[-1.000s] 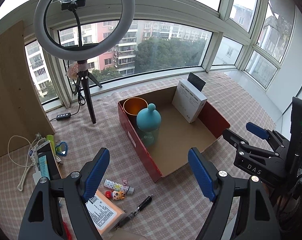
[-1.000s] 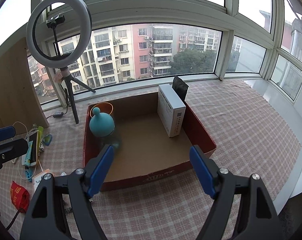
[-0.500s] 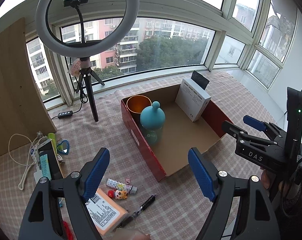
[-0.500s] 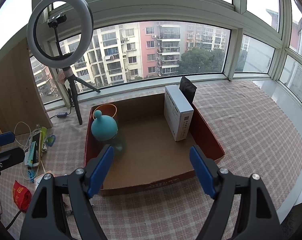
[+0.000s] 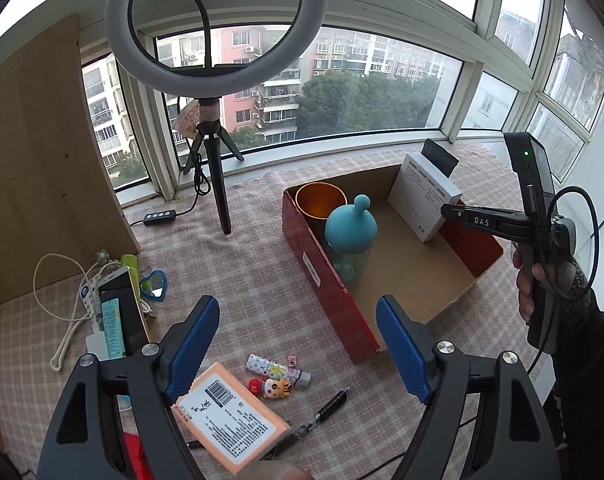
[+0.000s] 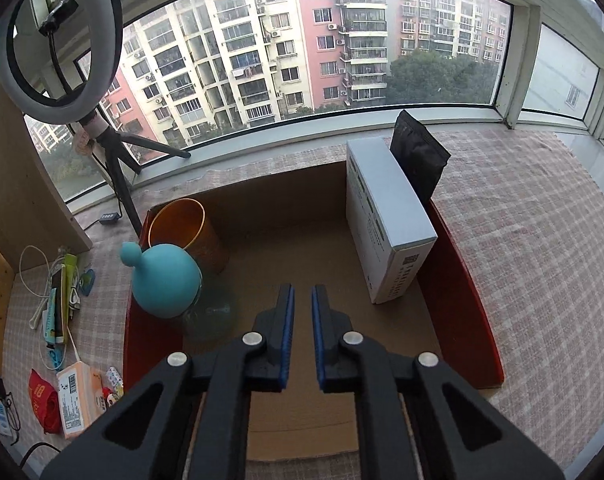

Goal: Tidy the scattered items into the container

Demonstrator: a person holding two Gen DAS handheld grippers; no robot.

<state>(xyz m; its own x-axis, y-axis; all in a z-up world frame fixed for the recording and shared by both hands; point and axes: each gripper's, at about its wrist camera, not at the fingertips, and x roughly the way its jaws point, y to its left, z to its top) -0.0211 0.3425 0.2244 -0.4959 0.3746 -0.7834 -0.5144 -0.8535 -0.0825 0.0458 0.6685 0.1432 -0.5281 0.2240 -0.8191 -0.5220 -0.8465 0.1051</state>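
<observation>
Right gripper [image 6: 302, 312] hangs over the middle of the cardboard box [image 6: 458, 280]; its 2 blue pads have just been closing and now sit almost together with only a thin slit between them, and there's nothing in that slit, so it's pinched on air. Left gripper [image 5: 295, 344] is roughly half open and holds nothing; it hovers over the checked cloth [image 5: 253, 272] just outside the box's near red wall.

Inside the box: an orange cup [image 6: 185, 228] in the far left corner; a teal-capped bottle [image 6: 165, 284] touching the cup on its near side; a white carton [image 6: 386, 216] standing on edge against the right wall, with a black pouch [image 6: 418, 156] tucked behind it.

Still outside the box, on the cloth under the left gripper: an orange packet [image 5: 229, 416] with a barcode label, right by the left pad; a small cartoon figure [image 5: 273, 386] and a patterned little tube [image 5: 269, 368] just beside it; a black pen [image 5: 326, 408] lying nearest the box wall. A ring light [image 5: 217, 28] on a tripod stands well behind the box by the window.
</observation>
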